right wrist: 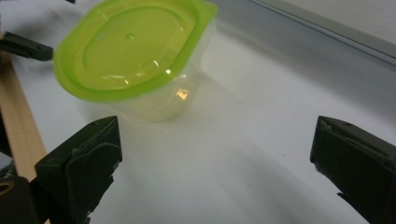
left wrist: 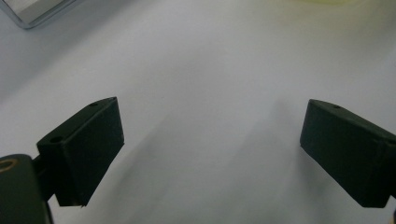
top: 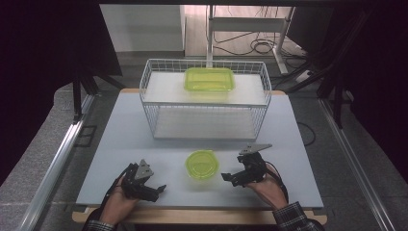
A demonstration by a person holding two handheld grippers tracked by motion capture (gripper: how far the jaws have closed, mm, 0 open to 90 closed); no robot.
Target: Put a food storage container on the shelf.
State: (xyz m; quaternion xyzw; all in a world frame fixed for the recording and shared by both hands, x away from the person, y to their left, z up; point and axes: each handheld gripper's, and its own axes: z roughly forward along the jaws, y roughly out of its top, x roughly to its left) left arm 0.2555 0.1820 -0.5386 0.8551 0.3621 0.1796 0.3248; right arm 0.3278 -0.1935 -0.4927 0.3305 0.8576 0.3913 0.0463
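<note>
The round lidded container (top: 202, 164), clear with a yellow-green lid, stands upright on the desk (top: 125, 144) between the two hand-held grippers, just beside the right hand-held gripper (top: 230, 177) and a little farther from the left hand-held gripper (top: 160, 188). In the right gripper view it (right wrist: 133, 60) sits ahead of the jaws and toward the left one, apart from both. Beyond both grippers, at the far side of the desk, stands a white wire basket rack (top: 204, 98), with a rectangular yellow-green lidded container (top: 210, 79) on its upper shelf. The right hand-held gripper is released, its jaws spread wide with only bare desk between them. The left hand-held gripper (left wrist: 210, 154) is likewise released, jaws wide apart over bare desk, grasping nothing.
</note>
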